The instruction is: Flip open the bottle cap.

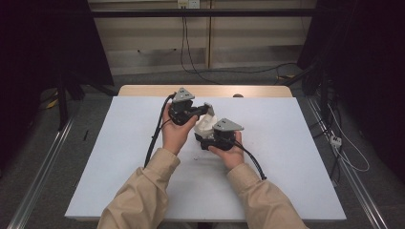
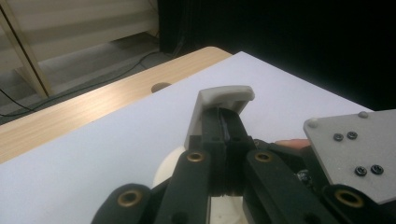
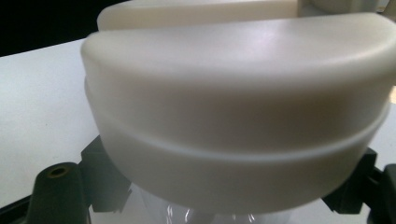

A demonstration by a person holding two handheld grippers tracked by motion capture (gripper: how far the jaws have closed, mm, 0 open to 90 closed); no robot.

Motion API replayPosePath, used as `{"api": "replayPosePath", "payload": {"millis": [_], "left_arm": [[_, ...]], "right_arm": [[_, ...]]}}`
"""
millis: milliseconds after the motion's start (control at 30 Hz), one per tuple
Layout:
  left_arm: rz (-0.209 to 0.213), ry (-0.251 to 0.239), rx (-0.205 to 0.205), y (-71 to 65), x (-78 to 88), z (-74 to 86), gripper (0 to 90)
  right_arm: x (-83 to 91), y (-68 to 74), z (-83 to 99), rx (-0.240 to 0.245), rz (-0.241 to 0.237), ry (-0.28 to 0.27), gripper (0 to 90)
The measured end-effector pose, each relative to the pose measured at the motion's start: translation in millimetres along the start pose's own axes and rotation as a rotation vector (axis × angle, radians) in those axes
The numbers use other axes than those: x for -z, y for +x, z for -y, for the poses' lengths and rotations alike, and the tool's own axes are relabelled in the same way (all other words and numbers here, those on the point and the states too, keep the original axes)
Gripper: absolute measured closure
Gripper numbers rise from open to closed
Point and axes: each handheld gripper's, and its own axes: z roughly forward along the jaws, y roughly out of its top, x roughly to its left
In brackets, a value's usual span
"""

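Forearms enter from bottom of high view. Left tongs (image 1: 203, 110) and right tongs (image 1: 206, 136) meet over white surface (image 1: 286, 157), cream container (image 1: 205, 125) between them.

Left gripper view: tongs (image 2: 226, 116) pinch flip lid tab (image 2: 225, 94), tab pointing away, up.

Right gripper view: tongs clamp clear body under cream cap (image 3: 238, 116); cap dead ahead.

Two grippers are shown: left gripper (image 1: 206, 109) at 11 o'clock, right gripper (image 1: 204, 138) at 5 o'clock. One cream lidded container (image 1: 205, 125) is counted between them, on one bench (image 1: 119, 157).
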Motion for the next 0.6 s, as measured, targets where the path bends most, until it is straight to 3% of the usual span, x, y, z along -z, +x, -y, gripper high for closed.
{"api": "replayPosePath", "payload": {"millis": [600], "left_arm": [[-0.012,0.001,-0.018,0.9,-7.6,-9.3,90.0]], "right_arm": [[-0.1,-0.1,0.0,0.002,0.001,0.000,18.8]]}}
